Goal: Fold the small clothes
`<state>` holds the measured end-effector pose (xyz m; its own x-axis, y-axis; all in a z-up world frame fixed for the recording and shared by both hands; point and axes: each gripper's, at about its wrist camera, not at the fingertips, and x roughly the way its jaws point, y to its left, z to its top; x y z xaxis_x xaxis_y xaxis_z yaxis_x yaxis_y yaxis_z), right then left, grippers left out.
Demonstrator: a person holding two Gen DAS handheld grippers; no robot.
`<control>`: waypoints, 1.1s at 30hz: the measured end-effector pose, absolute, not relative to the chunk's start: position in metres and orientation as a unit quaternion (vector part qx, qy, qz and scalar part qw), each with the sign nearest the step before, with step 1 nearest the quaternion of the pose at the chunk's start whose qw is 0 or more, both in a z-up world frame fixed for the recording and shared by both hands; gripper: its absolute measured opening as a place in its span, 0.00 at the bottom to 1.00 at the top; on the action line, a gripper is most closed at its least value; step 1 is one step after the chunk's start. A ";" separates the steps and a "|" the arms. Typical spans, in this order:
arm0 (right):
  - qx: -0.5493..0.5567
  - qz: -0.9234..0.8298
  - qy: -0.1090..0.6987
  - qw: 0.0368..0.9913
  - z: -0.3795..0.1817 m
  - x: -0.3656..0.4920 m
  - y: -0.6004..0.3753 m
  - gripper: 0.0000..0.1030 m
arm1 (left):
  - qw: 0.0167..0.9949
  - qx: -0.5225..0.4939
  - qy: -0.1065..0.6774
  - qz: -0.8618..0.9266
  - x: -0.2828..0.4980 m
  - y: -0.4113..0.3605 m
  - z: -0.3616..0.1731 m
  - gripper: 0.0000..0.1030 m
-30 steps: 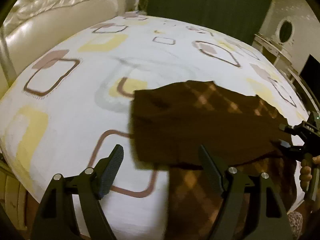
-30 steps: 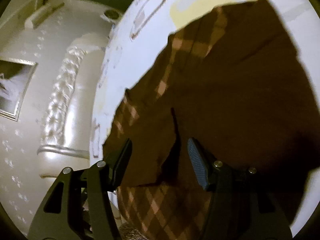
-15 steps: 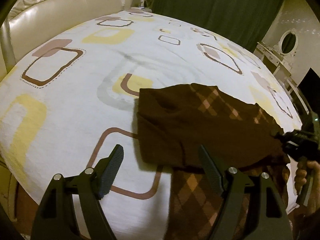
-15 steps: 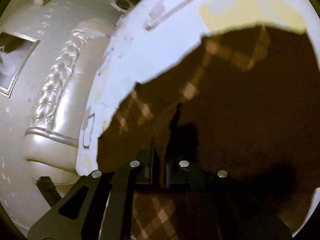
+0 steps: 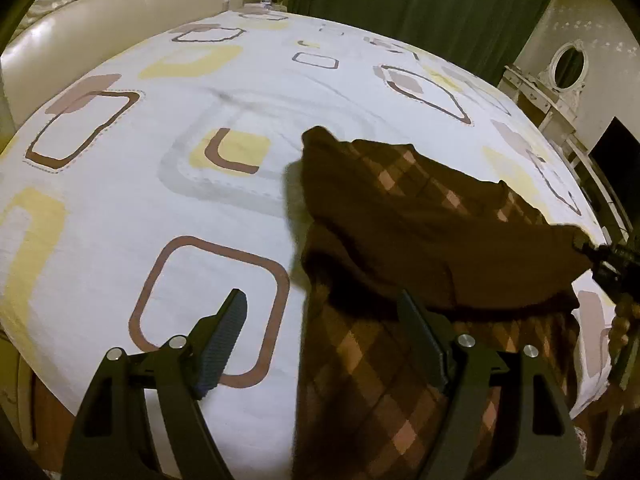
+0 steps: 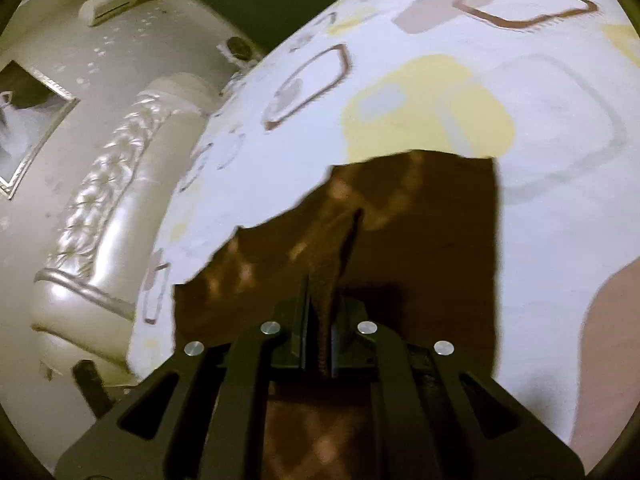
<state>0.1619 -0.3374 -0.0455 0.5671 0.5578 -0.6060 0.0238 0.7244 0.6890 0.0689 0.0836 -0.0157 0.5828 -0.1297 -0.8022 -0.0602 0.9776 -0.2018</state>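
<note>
A dark brown garment with a tan diamond pattern (image 5: 420, 216) lies on the patterned bed sheet (image 5: 160, 120), partly folded over itself and hanging off the near edge. My left gripper (image 5: 320, 332) is open and empty, its right finger over the garment's near part. My right gripper (image 6: 320, 336) is shut on a pinched fold of the garment (image 6: 400, 248) and lifts it off the sheet (image 6: 480, 80). It also shows at the right edge of the left wrist view (image 5: 612, 260), holding the garment's right corner.
A cream tufted headboard (image 5: 100, 12) bounds the bed at the left; it also shows in the right wrist view (image 6: 100, 208). Dark green curtains (image 5: 420, 0) hang behind. A white dresser with an oval mirror (image 5: 560, 72) stands at the right.
My right gripper closed on a fold of the garment and pulled it up and toward the right. The garment's upper layer has bunched and shifted. My left gripper stayed open.
</note>
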 end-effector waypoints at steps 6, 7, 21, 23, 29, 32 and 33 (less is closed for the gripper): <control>0.345 0.122 0.447 0.816 -0.079 0.161 -0.359 0.07 | 0.879 -0.096 0.466 -0.007 0.078 0.080 -0.026 0.74; 0.348 0.119 0.451 0.813 -0.086 0.161 -0.362 0.07 | 0.880 -0.091 0.467 -0.002 0.079 0.080 -0.028 0.74; 0.372 0.119 0.452 0.802 -0.102 0.159 -0.363 0.07 | 0.891 -0.020 0.453 0.022 0.107 0.075 -0.050 0.74; 0.384 0.120 0.450 0.797 -0.105 0.159 -0.366 0.07 | 0.893 -0.018 0.448 0.033 0.110 0.078 -0.052 0.74; 0.393 0.123 0.448 0.794 -0.104 0.159 -0.366 0.09 | 0.884 -0.132 0.447 -0.033 0.107 0.103 -0.061 0.10; 0.390 0.123 0.440 0.800 -0.098 0.157 -0.366 0.08 | 0.884 -0.141 0.445 -0.022 0.102 0.107 -0.062 0.10; 0.381 0.121 0.436 0.806 -0.095 0.156 -0.365 0.07 | 0.884 -0.137 0.446 -0.017 0.100 0.107 -0.062 0.10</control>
